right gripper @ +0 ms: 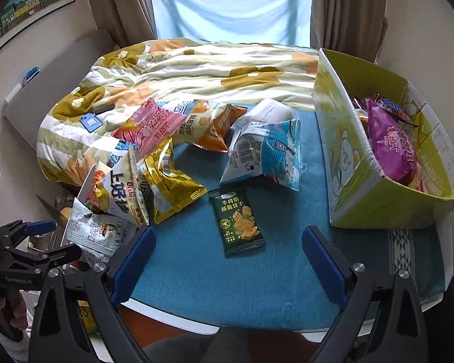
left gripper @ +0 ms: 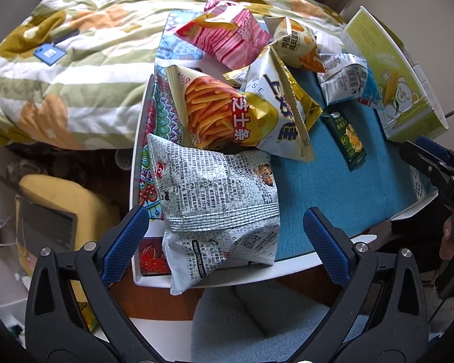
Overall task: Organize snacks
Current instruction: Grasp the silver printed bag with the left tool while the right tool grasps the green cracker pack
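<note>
Your silver snack bag (left gripper: 218, 211) hangs over the near edge of the white table (left gripper: 257, 275), between the wide-open fingers of your left gripper (left gripper: 225, 245), untouched. Behind it lies the Oishi bag (right gripper: 124, 193). Your right gripper (right gripper: 228, 264) gapes wide over bare blue cloth (right gripper: 196, 272), near the green biscuit packet (right gripper: 239, 224); the green box (right gripper: 357, 181) stands right, holding a purple bag (right gripper: 390, 148)

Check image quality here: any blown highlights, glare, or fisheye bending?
Right wrist view: the window is washed out pale blue, with the curtains bowed by the fisheye. Left wrist view: glare on the silver snack bag; dark vignette at the corners; focus otherwise sharp.
</note>
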